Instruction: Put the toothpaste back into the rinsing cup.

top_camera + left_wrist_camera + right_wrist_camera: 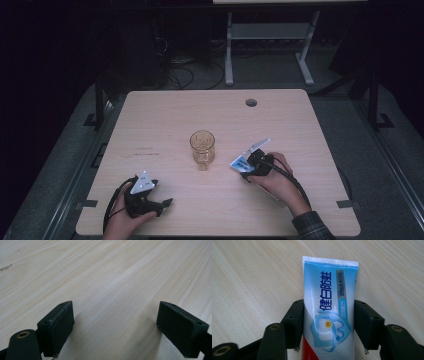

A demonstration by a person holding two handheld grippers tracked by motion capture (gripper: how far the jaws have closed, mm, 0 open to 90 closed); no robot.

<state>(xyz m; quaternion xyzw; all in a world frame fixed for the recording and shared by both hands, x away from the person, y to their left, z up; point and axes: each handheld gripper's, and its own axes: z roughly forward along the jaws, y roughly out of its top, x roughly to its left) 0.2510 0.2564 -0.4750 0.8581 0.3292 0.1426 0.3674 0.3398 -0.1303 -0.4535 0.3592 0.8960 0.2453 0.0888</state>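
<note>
On the counter (165, 125), right of centre, the right gripper (248, 162) has its fingers (293, 323) closed against both sides of a tube (328, 307) of toothpaste, whose crimped end points away from the hand. Just left of the tube stands a glass (202, 148), upright and near enough to stand in the way on that side. Near the front edge, well apart from the glass, the left gripper (150, 195) rests with its fingers (58, 325) spread wide over bare wood, holding nothing.
</note>
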